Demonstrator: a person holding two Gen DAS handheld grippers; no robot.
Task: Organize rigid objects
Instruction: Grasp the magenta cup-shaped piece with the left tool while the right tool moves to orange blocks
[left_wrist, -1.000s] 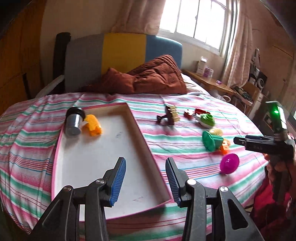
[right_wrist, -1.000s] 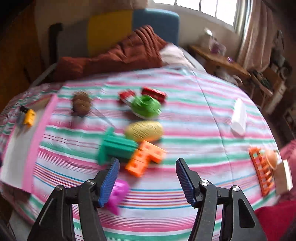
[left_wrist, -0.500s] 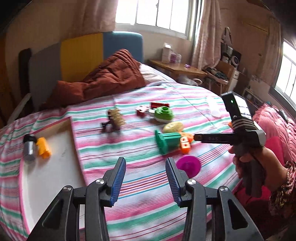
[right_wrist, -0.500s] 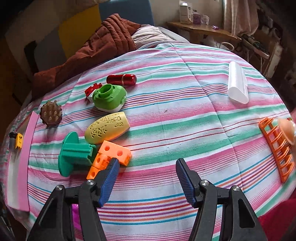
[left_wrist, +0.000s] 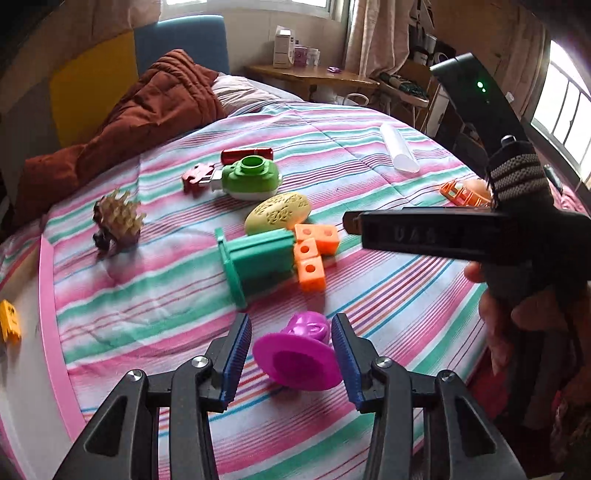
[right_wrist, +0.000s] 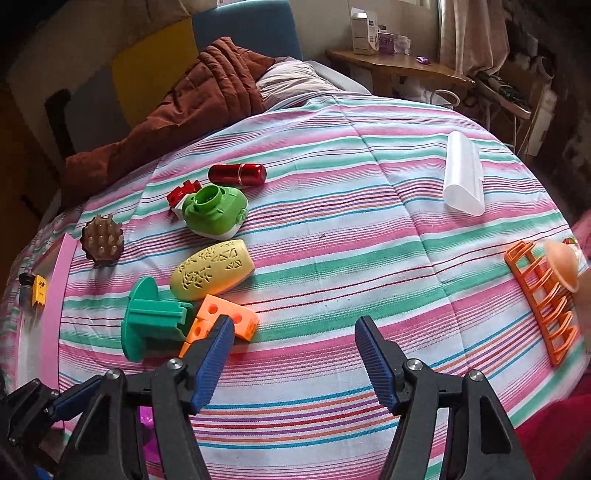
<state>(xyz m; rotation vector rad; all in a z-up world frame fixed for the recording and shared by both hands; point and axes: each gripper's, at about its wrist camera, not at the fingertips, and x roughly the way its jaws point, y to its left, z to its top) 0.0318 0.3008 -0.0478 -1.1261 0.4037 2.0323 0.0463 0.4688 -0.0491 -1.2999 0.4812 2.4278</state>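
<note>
Toys lie on a striped bedspread. A magenta flanged piece (left_wrist: 297, 355) lies between the open fingers of my left gripper (left_wrist: 291, 350), not clamped. Beyond it lie a teal flanged block (left_wrist: 255, 260), an orange cube piece (left_wrist: 314, 251), a yellow oval (left_wrist: 277, 212), a green toy (left_wrist: 252, 177), a red cylinder (left_wrist: 246, 153) and a brown spiky brush (left_wrist: 117, 220). My right gripper (right_wrist: 295, 354) is open and empty above the spread, its left finger beside the orange cube piece (right_wrist: 225, 319). The pink-rimmed white tray (left_wrist: 48, 295) lies at the left.
A clear plastic tube (right_wrist: 463, 177) lies far right. An orange rack (right_wrist: 543, 295) with a peach suction cup sits at the right edge. A brown quilt (right_wrist: 192, 110) is heaped by the headboard. A yellow piece (left_wrist: 9, 325) lies in the tray.
My left gripper has swung right from over the tray and moved up to the magenta piece, which now lies between its fingers. My right gripper has moved closer to the orange cubes.
</note>
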